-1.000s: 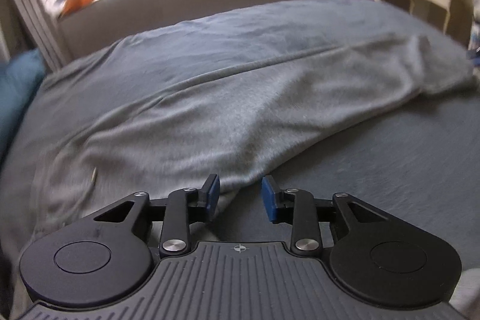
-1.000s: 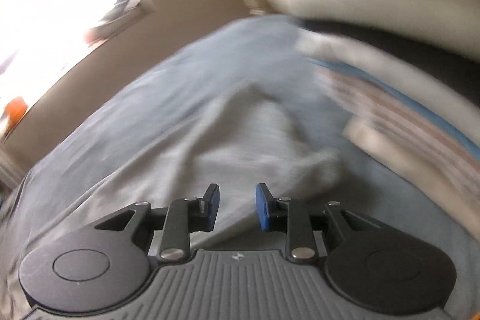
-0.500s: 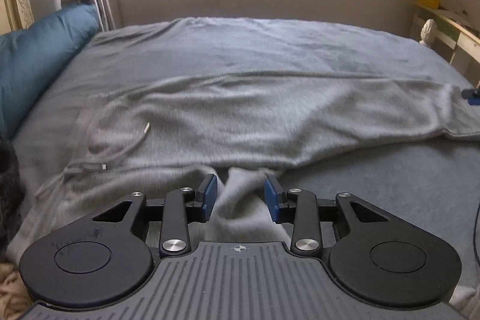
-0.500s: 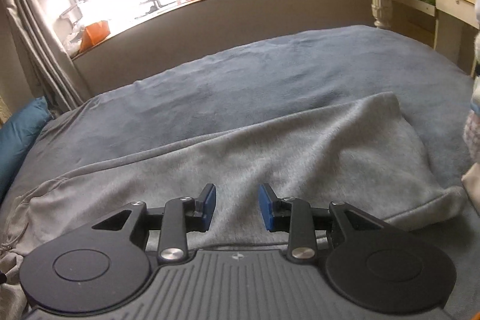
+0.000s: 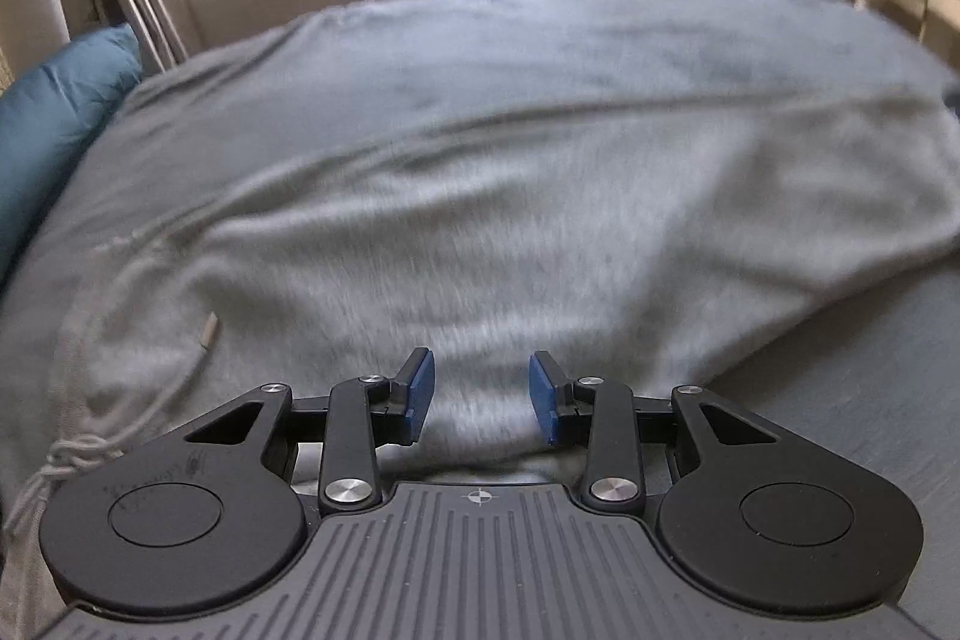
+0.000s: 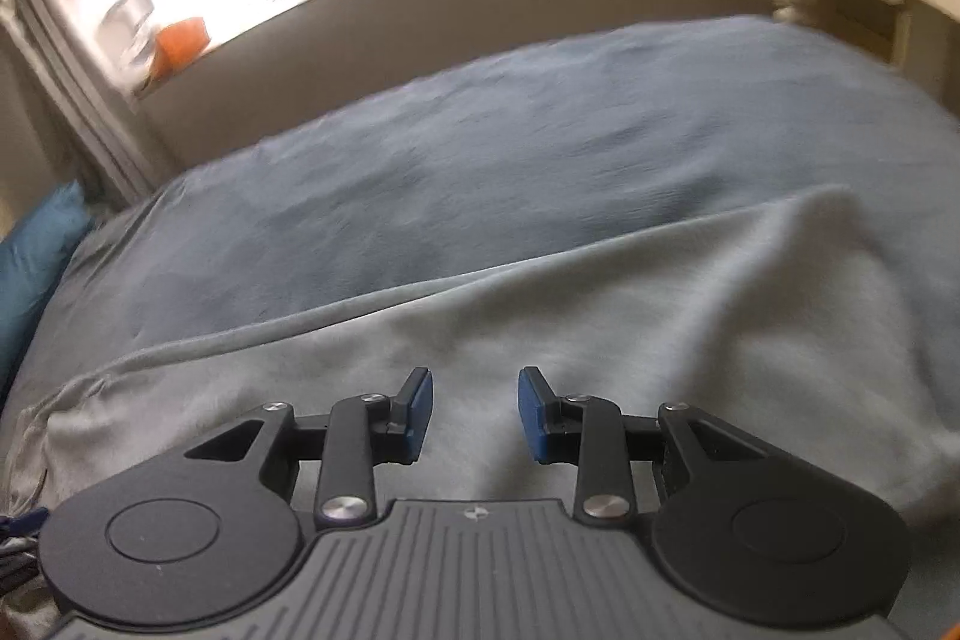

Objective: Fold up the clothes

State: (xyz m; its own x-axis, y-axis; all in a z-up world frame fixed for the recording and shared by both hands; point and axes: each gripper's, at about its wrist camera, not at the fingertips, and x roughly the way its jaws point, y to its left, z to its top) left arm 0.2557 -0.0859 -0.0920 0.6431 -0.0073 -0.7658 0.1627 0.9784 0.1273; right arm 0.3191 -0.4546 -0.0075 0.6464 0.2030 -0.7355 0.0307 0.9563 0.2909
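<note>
The grey sweatpants [image 5: 480, 232] lie lengthwise across the bed [image 6: 540, 148], drawstring waist nearest the left gripper [image 5: 480, 388] and legs under the right gripper [image 6: 474, 409] (both part-spread, pinching nothing).

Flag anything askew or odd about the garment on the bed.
The grey sweatpants lie slanted and rumpled across the bed, not squared up. Their drawstring trails loose in a tangle at the waistband. No damage or spills show.

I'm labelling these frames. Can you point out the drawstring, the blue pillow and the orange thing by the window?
Drawstring [image 5: 78, 451]: left wrist view, knotted end.
Blue pillow [image 5: 45, 118]: left wrist view, its face.
Orange thing [image 6: 180, 37]: right wrist view, its middle.
</note>
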